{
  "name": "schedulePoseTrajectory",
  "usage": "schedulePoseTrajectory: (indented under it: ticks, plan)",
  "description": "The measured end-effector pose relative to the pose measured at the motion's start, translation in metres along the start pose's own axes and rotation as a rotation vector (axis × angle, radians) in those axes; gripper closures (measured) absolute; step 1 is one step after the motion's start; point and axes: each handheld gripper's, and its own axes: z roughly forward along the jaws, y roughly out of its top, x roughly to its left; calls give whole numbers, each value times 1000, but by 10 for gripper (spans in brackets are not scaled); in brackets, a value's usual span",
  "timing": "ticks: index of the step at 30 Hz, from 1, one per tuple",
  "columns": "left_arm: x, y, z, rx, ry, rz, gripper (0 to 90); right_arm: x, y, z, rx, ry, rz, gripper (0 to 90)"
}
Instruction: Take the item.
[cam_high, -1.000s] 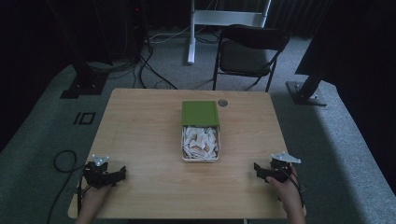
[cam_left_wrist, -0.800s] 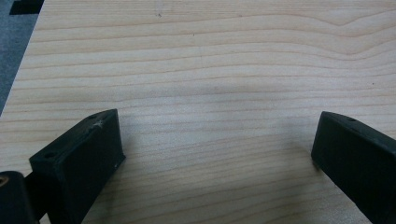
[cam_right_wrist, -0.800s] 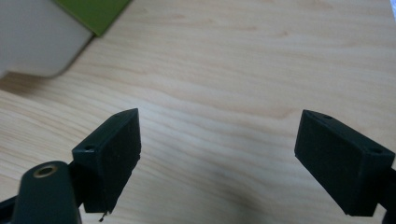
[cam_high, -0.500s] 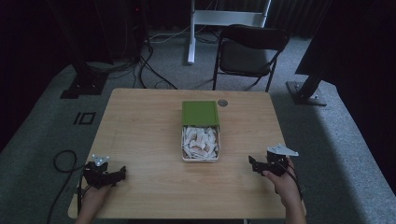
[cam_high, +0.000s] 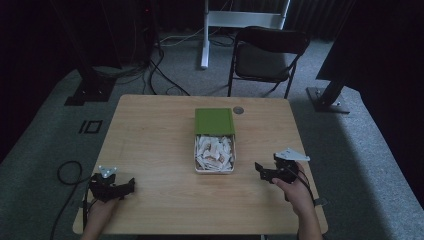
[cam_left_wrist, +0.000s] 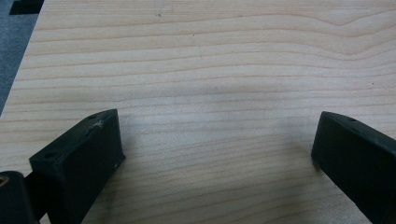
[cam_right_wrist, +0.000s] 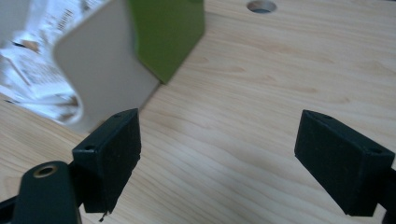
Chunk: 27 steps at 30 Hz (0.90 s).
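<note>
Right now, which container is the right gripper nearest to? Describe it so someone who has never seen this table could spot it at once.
On the light wooden table, look to the middle, just left of the right gripper. There sits a shallow white rectangular box full of small white paper packets. A flat green lid covers its far end, which sets it apart from the small round grey hole nearby.

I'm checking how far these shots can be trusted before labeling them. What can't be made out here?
- Print on the packets in the white box: too small in the high view, blurred and edge-cut in the right gripper view.
- Box end under the green lid: hidden.
- Right gripper: jaw gap too small in the high view.
</note>
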Motion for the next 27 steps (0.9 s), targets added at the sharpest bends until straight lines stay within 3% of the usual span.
schedulePoseTrajectory:
  ticks: [9, 15, 21, 27]
  plan:
    - [0, 0, 0, 0, 0, 0, 28, 17, 22, 6, -28, 43, -37, 144]
    - [0, 0, 0, 0, 0, 0, 28, 27, 35, 9, -51, 74, -17, 144]
    - [0, 0, 0, 1, 0, 0, 28, 39, 48, 13, -70, 102, -59, 144]
    - [0, 0, 0, 1, 0, 0, 28, 52, 59, 17, -86, 141, -66, 144]
